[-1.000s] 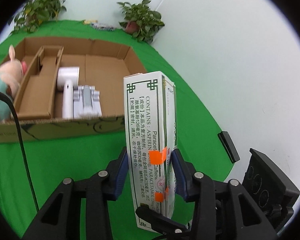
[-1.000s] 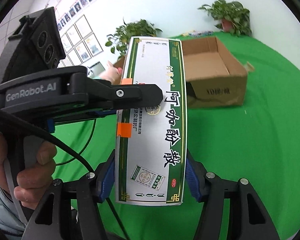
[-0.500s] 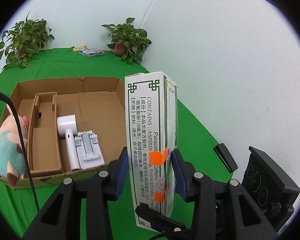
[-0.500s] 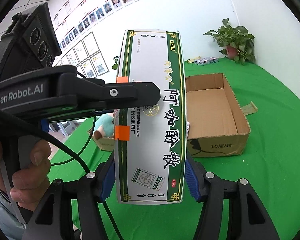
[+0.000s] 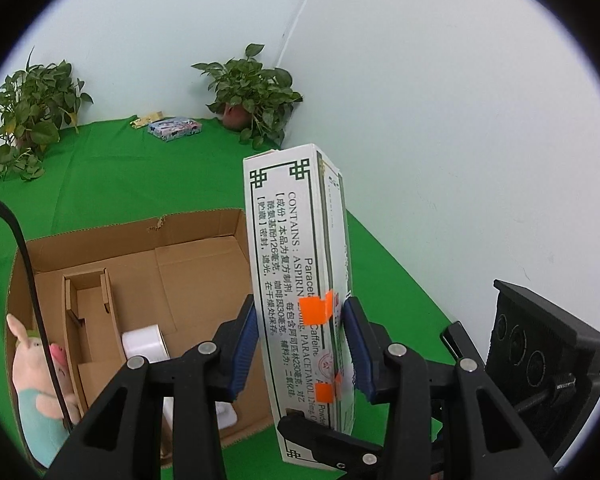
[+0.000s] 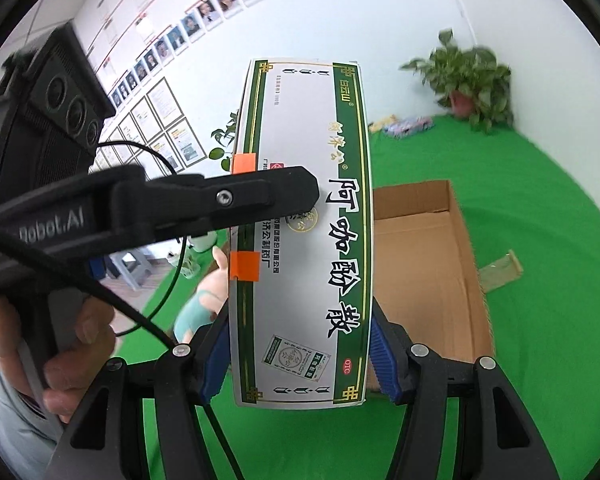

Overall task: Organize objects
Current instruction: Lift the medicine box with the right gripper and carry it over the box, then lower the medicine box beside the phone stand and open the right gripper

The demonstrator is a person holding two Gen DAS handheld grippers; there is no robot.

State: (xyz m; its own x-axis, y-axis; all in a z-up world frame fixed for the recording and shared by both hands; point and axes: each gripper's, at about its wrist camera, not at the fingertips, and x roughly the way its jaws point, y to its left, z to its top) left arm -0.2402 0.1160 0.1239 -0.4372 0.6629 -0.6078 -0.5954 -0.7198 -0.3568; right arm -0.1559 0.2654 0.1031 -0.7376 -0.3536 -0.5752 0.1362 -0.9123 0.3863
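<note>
The medicine box (image 5: 300, 280) stood upright, clamped across its narrow sides by the left gripper (image 5: 302, 344) and across its broad face by the right gripper (image 6: 298, 354); its lower end was cut off behind the black fingers. Beyond and left of the left tongs, the cardboard box (image 5: 196, 236) held a plush pig (image 5: 32, 392), a cardboard insert (image 5: 88, 320) and a half-hidden white device (image 5: 144, 344).

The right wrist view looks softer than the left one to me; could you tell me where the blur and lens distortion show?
Right wrist view: the potted plant and far green cloth are smeared, while the medicine box stays sharp. Left wrist view: sharp throughout, box text readable. Both views: fisheye bending with dark corners, even light without glare.
</note>
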